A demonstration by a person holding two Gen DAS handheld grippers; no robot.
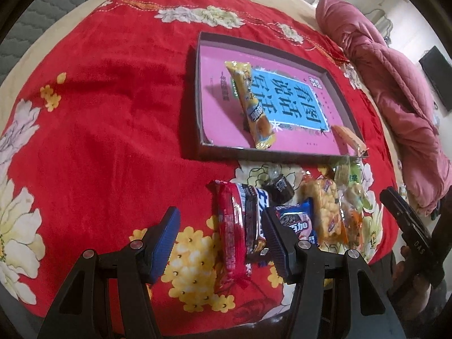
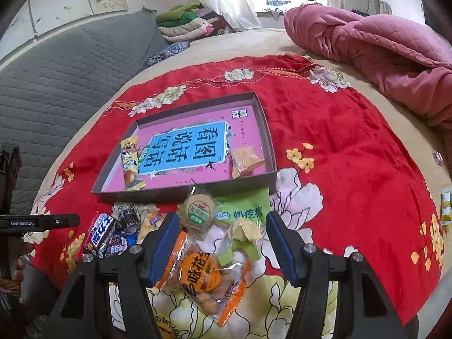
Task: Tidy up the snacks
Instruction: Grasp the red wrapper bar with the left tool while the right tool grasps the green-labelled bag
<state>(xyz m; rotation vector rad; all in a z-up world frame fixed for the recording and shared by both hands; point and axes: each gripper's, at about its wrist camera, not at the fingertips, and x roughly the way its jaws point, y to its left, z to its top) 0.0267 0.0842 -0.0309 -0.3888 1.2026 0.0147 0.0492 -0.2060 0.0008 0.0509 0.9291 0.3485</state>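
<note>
A shallow dark box (image 1: 197, 90) (image 2: 269, 141) with a pink printed floor lies on the red floral cloth. In it lie a long yellow snack bar (image 1: 251, 104) (image 2: 130, 163) and an orange packet (image 1: 349, 135) (image 2: 245, 161). Loose snacks lie in front of the box. My left gripper (image 1: 221, 233) is open over a red bar (image 1: 231, 234) and a dark bar (image 1: 252, 223). My right gripper (image 2: 223, 243) is open over an orange peanut packet (image 2: 200, 276), a round cake (image 2: 196, 212) and green packets (image 2: 243, 214).
A blue cookie pack (image 1: 299, 220), a puffed rice bar (image 1: 322, 206) and a dark candy (image 1: 279, 188) lie nearby. A pink quilt (image 2: 381, 45) is heaped at the right. A grey padded mat (image 2: 56, 84) lies at the left. Small packets (image 2: 446, 206) lie at the far right.
</note>
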